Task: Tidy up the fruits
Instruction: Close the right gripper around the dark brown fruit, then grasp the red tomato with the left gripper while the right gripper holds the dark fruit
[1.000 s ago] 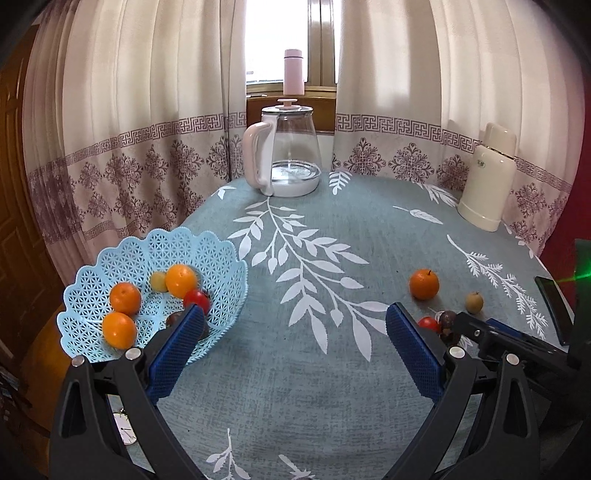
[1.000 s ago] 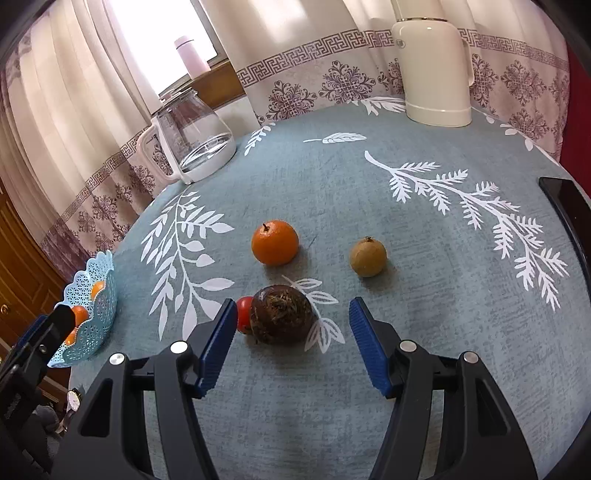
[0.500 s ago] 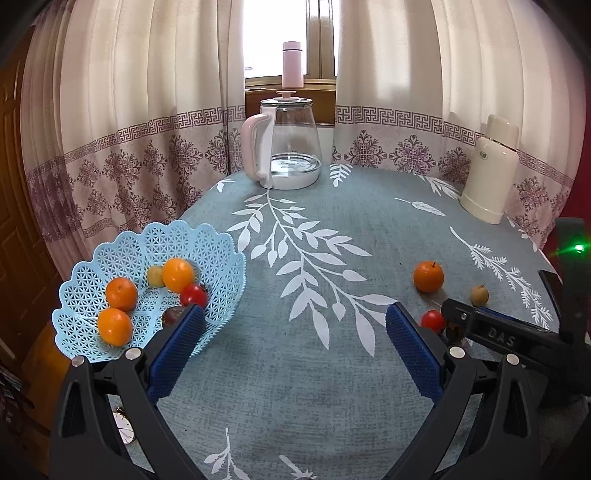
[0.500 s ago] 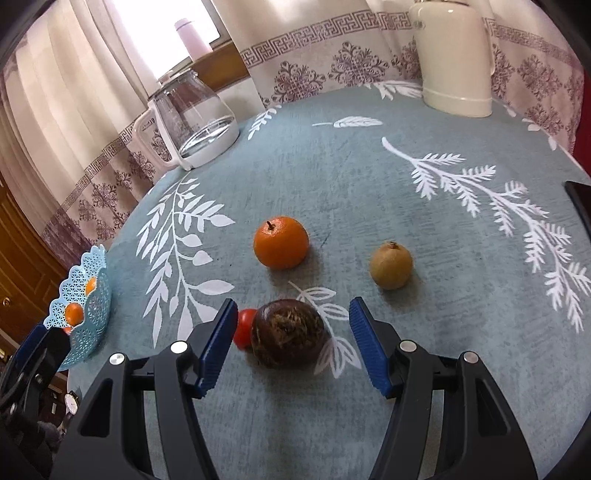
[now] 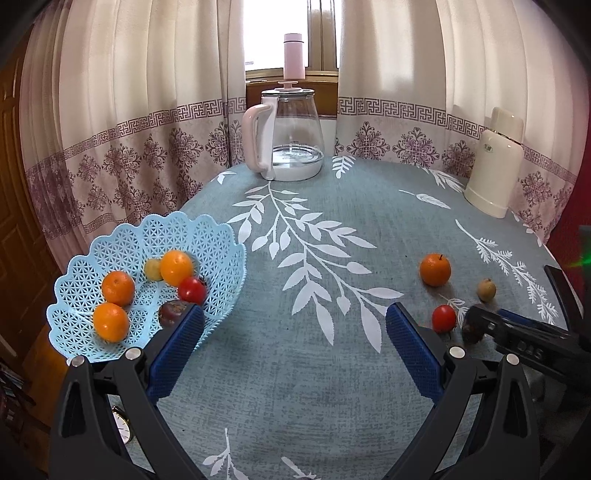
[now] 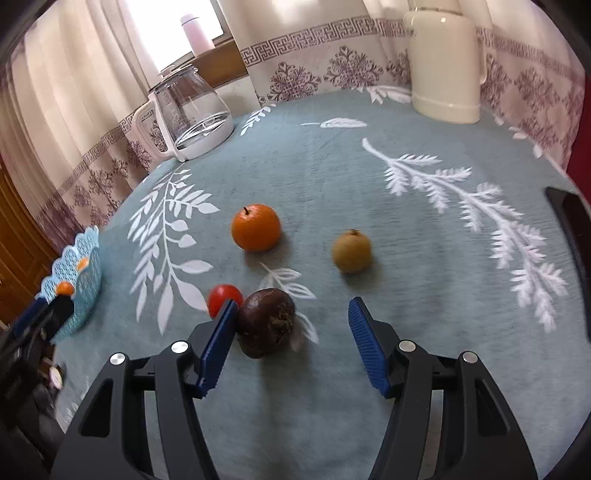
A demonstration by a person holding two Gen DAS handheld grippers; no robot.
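Right tool (image 6: 290, 321) is wide open around my dark brown fruit (image 6: 266, 322), maybe touching one pad; left tool (image 5: 294, 330) gapes over the tabletop (image 5: 295, 369).

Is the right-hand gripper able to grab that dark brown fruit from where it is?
Probably yes. The right gripper is open, and the brown fruit already lies between its jaws, right against the left one. The small tomato sits just behind that jaw, so closing might nudge it.

Daylight glares through the window (image 5: 280, 33) behind the glass kettle (image 5: 291, 136) — blown out white; fisheye edges bend and darken, right wrist view slightly motion-blurred.
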